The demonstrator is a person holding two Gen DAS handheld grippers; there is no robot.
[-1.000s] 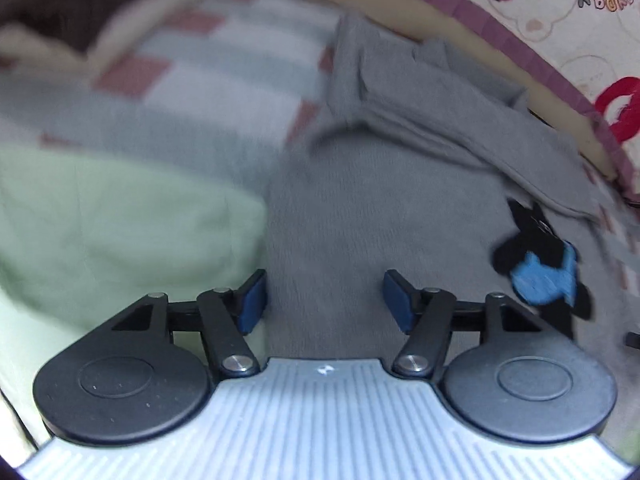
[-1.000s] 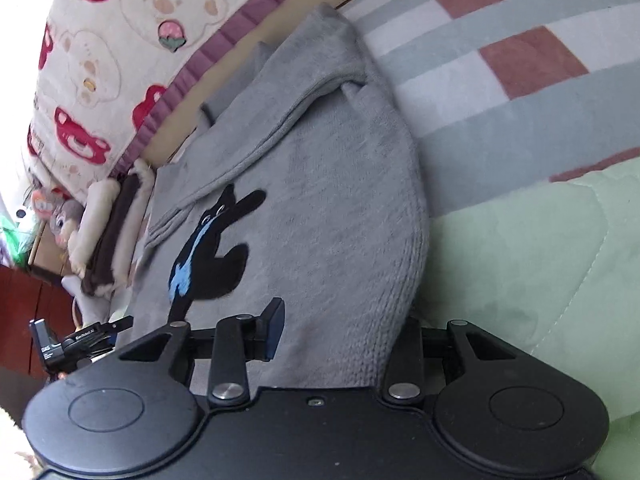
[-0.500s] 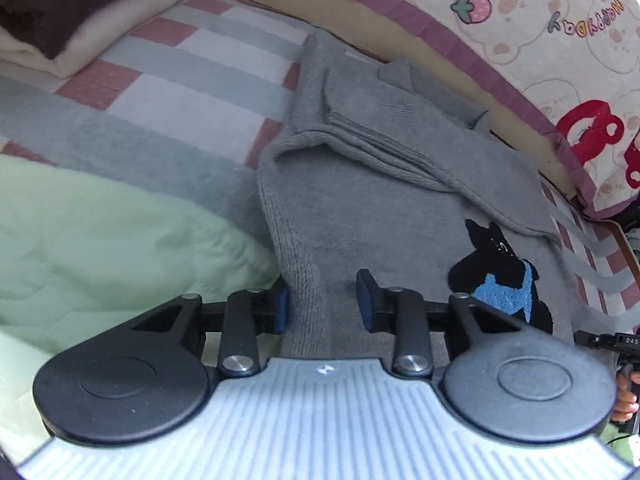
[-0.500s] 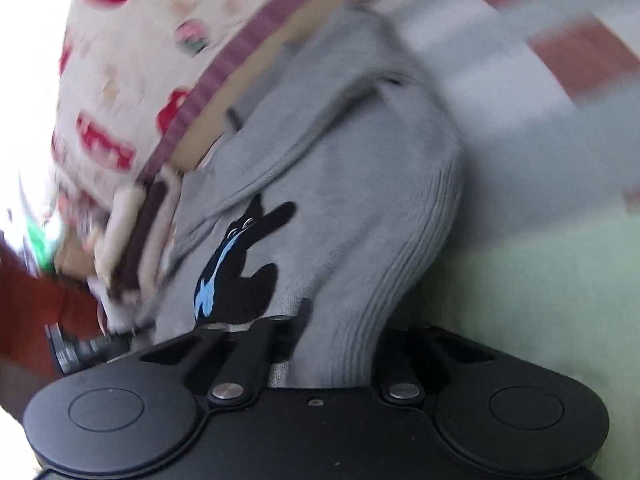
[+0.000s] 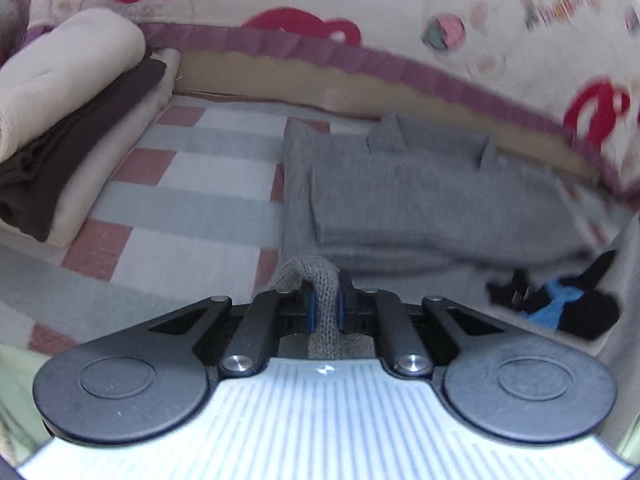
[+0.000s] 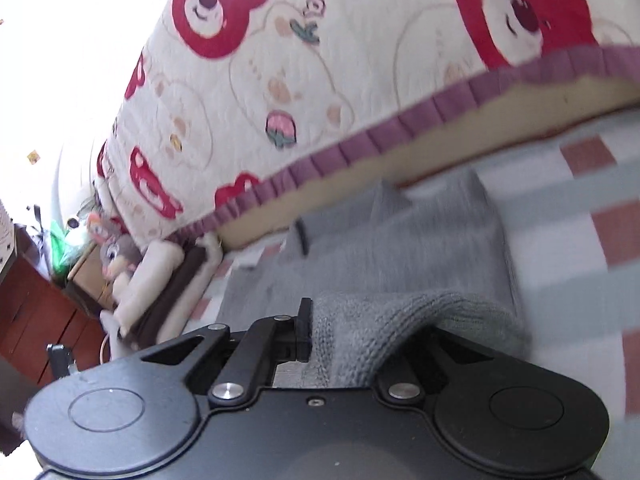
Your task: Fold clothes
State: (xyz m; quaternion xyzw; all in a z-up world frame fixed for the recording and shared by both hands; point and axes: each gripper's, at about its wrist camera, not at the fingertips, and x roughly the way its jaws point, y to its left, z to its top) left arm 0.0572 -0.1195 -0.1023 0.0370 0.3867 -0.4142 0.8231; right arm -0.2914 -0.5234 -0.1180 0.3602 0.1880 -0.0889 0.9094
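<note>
Both hand-held grippers, left [image 5: 324,312] & right [image 6: 340,336], clamped on near hem of grey sweater [image 5: 432,196], rest lying beyond on bed [image 5: 192,184].

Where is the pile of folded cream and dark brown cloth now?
In the left wrist view the pile of folded cream and dark brown cloth lies at far left on the checked blanket, left of the grey knitted sweater.

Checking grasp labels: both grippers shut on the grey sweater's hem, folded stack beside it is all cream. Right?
Not quite. The folded stack has a dark brown layer between cream ones, as the left wrist view shows. Left gripper and right gripper are indeed shut on the grey sweater.
</note>
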